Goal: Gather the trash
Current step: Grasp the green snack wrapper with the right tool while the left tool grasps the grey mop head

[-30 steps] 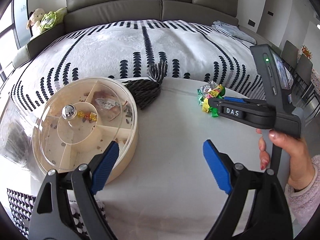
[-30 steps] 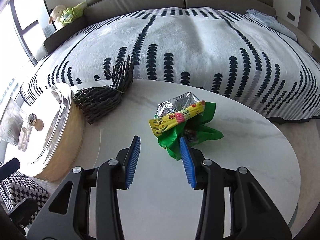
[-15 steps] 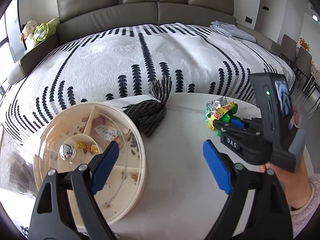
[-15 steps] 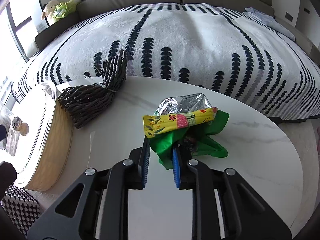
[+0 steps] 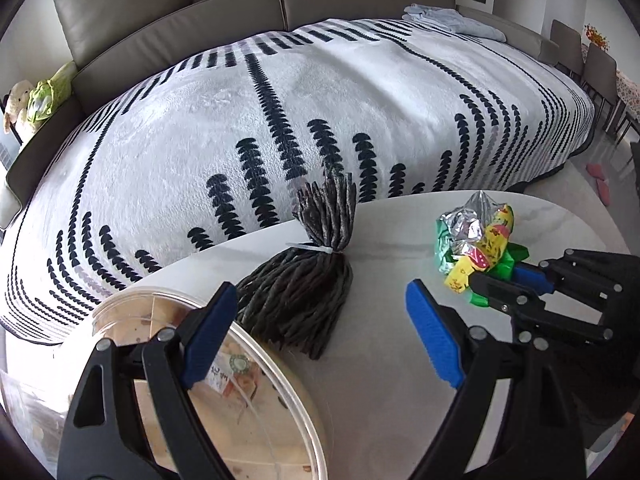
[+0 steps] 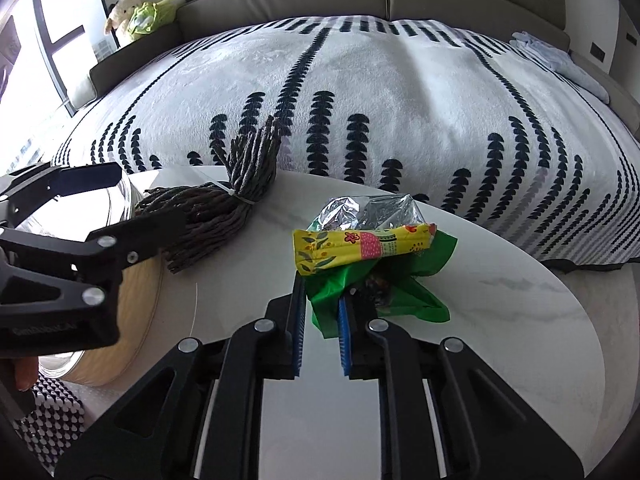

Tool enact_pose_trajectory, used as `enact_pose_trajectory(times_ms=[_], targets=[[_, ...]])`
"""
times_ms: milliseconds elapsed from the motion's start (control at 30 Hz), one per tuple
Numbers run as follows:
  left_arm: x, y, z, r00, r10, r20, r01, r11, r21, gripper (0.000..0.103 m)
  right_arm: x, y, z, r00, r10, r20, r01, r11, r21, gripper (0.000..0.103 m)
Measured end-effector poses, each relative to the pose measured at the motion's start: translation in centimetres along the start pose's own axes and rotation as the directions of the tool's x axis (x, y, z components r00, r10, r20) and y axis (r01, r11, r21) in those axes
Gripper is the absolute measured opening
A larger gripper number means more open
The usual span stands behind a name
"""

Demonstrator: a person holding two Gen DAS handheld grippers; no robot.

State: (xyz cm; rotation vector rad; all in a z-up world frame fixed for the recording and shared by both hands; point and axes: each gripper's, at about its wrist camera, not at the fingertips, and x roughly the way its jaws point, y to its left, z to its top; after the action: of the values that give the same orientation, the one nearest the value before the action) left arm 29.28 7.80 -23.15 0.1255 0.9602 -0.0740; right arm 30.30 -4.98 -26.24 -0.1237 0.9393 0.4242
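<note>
Step in hand: grasping the wrapper pile (image 6: 372, 248), which sits toward the table's (image 6: 500, 320) far right edge. Your right gripper (image 6: 320, 312) points steeply down, jaws closing on the green wrapper (image 6: 400, 300) between them. Next, judged: confirm the pinch, then lift. Your left gripper (image 5: 320, 332) hovers spread wide, empty, between the snack box (image 5: 248, 400) and the pile.

L gripper (image 5: 320, 332) wide over table (image 5: 380, 360), wrappers (image 5: 476, 244) rt

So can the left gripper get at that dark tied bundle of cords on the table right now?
Probably yes. The left gripper is open, and the cord bundle lies on the table just ahead of its jaws with nothing between.
</note>
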Motion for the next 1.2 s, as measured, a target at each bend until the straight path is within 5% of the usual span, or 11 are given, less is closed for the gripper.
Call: enact_pose_trajectory(times_ms=[467,800,1200], targets=[[5.0,0.4,0.6,0.993,-0.001,-0.12,0.004,1.0,0.025,0.084,2.2,-0.1,4.1,0.997,0.075,-0.024,-0.076,0.996,-0.056,0.013],[6.6,-0.1,0.2,0.979,-0.028,-0.204,0.038,0.998,0.044,0.019,1.4,-0.2,4.3,0.997,0.083,-0.008,-0.083,0.995,-0.058,0.013],[4.9,-2.9,0.5,0.987,-0.08,-0.138,0.094,0.99,0.1,0.012,-0.3,-1.3,3.7,0.997,0.074,0.019,-0.073,0.996,-0.056,0.013]])
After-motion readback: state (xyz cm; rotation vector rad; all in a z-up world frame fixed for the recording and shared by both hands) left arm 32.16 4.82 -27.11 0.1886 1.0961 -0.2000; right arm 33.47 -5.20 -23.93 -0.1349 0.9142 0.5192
